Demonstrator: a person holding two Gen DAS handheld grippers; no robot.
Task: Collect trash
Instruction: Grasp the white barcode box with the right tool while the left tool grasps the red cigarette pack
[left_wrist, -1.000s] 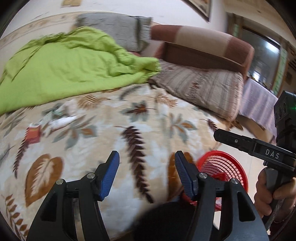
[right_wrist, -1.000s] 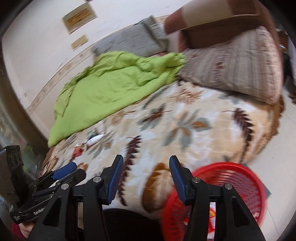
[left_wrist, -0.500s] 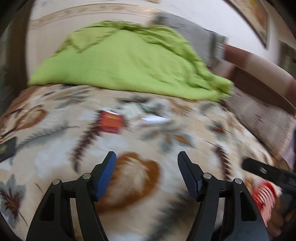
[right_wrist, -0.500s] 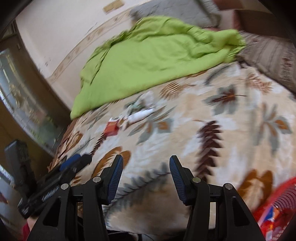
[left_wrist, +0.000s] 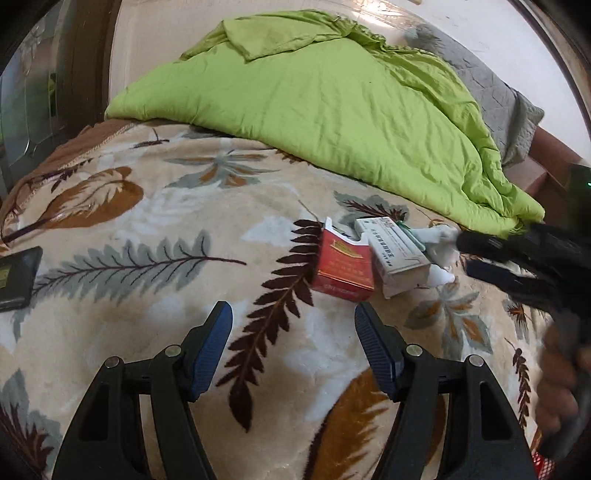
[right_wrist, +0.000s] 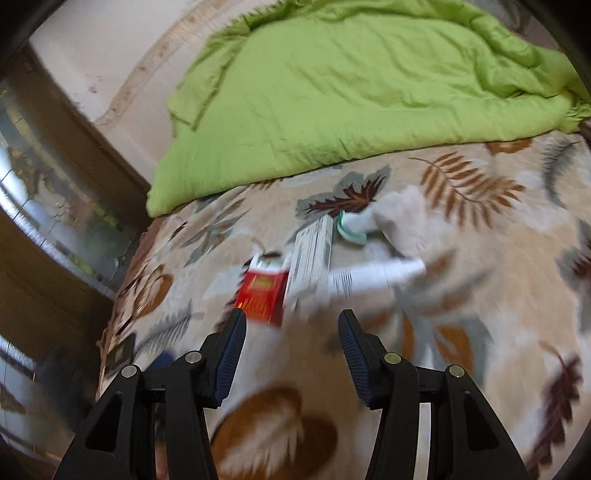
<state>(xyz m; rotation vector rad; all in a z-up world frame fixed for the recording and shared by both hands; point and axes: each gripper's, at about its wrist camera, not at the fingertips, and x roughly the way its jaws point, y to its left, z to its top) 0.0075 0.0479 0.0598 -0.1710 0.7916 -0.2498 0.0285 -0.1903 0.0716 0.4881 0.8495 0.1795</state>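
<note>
A small pile of trash lies on the leaf-patterned blanket (left_wrist: 155, 206): a red cigarette box (left_wrist: 341, 266), a white carton (left_wrist: 397, 254), a white tube (left_wrist: 441, 276) and crumpled tissue (left_wrist: 441, 238). My left gripper (left_wrist: 291, 308) hovers open just short of the red box, nothing between its blue pads. The right gripper (left_wrist: 464, 254) reaches in from the right, by the tissue and tube. In the blurred right wrist view, the right gripper (right_wrist: 291, 315) is open and empty, with the red box (right_wrist: 262, 291), carton (right_wrist: 312, 258), tube (right_wrist: 373, 275) and tissue (right_wrist: 399, 221) just ahead.
A green quilt (left_wrist: 332, 103) is heaped at the far side of the bed, with a grey pillow (left_wrist: 491, 92) behind it. A black phone (left_wrist: 16, 278) lies at the blanket's left edge. A sliver of red basket (left_wrist: 543, 465) shows bottom right. A glass-fronted cabinet (right_wrist: 55, 221) stands left.
Both views have swung left across the bed, away from the red basket, and closed in on the trash pile. The left jaws stand a little wider than a second ago.
</note>
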